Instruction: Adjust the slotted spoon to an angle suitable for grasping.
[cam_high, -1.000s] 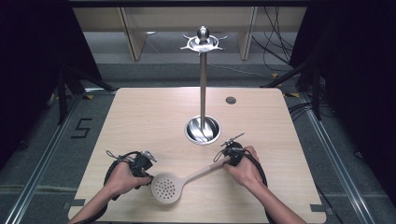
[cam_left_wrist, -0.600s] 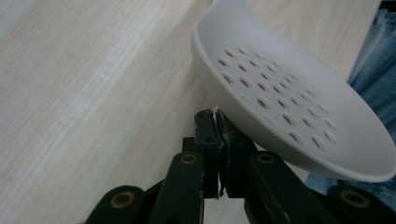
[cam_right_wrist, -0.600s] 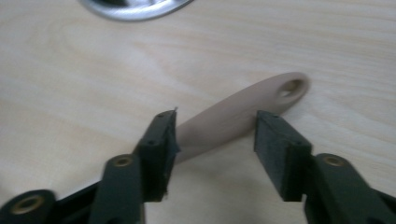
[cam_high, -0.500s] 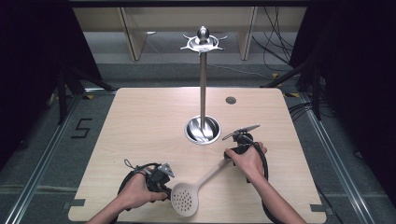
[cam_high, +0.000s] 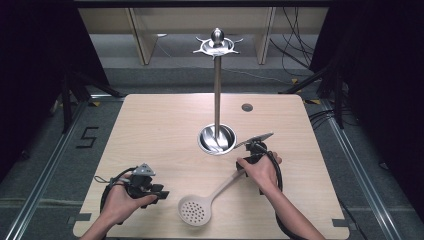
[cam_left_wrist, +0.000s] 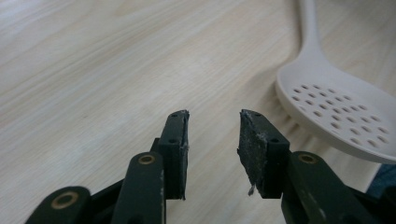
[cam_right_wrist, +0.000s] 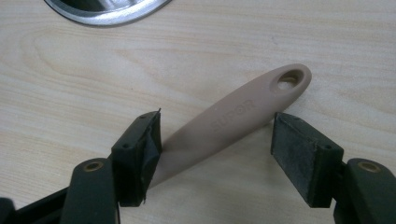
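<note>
1. The slotted spoon (cam_high: 210, 200) is lying flat on the tabletop (cam_high: 150, 130), near the stand (cam_high: 217, 100); by the look of it, hanging it is what is left.
2. The right tongs (cam_right_wrist: 217, 149) are straddling the spoon's handle, jaws wide on either side, not yet clamping it.
3. The left tongs (cam_left_wrist: 212, 140) are hovering just beside the spoon's bowl, jaws slightly parted and holding nothing.
4. Both hands are resting low over the front edge.

Left gripper (cam_left_wrist: 214, 135): black jaws, brass-coloured rivets, worn grey pads; right gripper (cam_right_wrist: 215, 140) alike; black cables; bare forearms.
</note>
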